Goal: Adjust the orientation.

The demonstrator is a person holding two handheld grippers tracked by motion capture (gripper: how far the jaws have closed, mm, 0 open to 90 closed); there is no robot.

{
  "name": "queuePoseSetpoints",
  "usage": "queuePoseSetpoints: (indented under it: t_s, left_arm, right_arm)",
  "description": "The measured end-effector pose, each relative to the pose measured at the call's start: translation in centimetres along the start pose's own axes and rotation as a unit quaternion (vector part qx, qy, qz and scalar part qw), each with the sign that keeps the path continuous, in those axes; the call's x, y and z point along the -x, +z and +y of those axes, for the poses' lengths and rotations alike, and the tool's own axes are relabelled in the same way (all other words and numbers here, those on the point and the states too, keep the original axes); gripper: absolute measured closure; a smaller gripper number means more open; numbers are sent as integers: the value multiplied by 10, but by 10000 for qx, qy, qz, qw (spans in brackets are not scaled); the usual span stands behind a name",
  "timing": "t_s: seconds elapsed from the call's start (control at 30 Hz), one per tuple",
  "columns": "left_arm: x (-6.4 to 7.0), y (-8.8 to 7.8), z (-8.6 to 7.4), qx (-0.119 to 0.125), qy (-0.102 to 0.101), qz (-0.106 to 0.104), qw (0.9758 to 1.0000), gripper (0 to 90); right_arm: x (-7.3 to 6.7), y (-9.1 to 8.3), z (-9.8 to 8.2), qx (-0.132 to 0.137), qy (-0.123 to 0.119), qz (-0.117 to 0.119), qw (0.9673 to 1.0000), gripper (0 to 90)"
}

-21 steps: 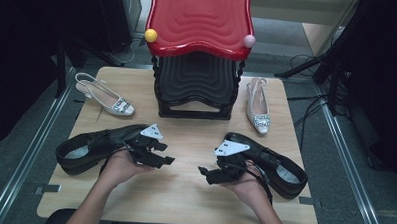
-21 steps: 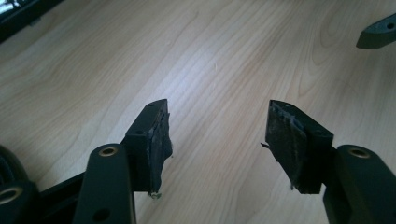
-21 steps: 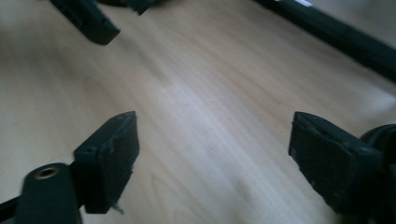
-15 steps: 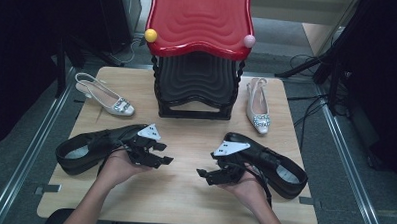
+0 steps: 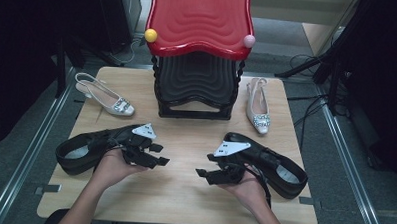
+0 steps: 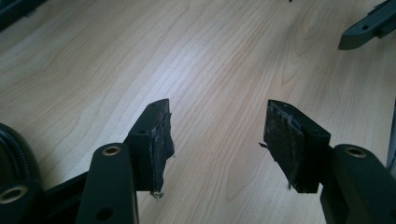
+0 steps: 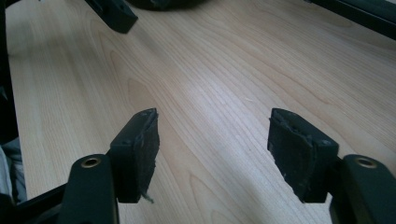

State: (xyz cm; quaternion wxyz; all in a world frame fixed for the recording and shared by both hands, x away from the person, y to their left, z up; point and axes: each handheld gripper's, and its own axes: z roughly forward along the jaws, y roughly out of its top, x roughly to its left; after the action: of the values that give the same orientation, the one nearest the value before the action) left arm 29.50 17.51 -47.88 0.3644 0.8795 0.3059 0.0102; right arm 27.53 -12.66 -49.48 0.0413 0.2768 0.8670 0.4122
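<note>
Left tool (image 5: 161, 156) and right tool (image 5: 202, 174) hover over the light wooden worktop (image 5: 183, 201), jaws apart, nothing between them. Nearest each lies a glossy black leather shoe: one (image 5: 82, 150) left of the black ribbed stool with red wavy seat (image 5: 199, 27), one (image 5: 274, 164) right, both nearer the person than the stool.

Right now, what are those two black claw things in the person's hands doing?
Left gripper: open, nothing between its jaws, over the bare pale wooden table.
Right gripper: open, holding nothing.
</note>
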Motion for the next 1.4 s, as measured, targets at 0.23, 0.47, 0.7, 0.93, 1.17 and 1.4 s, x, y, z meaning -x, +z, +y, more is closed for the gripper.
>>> queuePoseSetpoints:
  t_s: [0.23, 0.47, 0.7, 0.93, 1.17, 1.4]
  left_arm:
    - [1, -8, -2, -65, 70, 95, 9999, 403]
    - [2, -18, -5, 121, -99, 123, 9998, 398]
    - [-2, -29, -13, 199, -236, 183, 9994, 401]
    - [-4, -45, -21, 188, -356, 350, 9986, 403]
    - [-5, -60, -31, 132, -409, 538, 9976, 409]
    - [-6, -74, -40, 173, -452, 655, 9967, 412]
  right_arm:
    - [3, 2, 2, 27, 74, 99, 9999, 384]
    - [3, 5, 5, -25, 58, 175, 9998, 401]
    - [4, 9, 9, -49, 56, 290, 9996, 401]
    - [4, 14, 13, -198, 30, 319, 9993, 406]
    - [4, 18, 20, -202, -7, 429, 9989, 409]
    - [3, 23, 23, -207, -72, 504, 9985, 409]
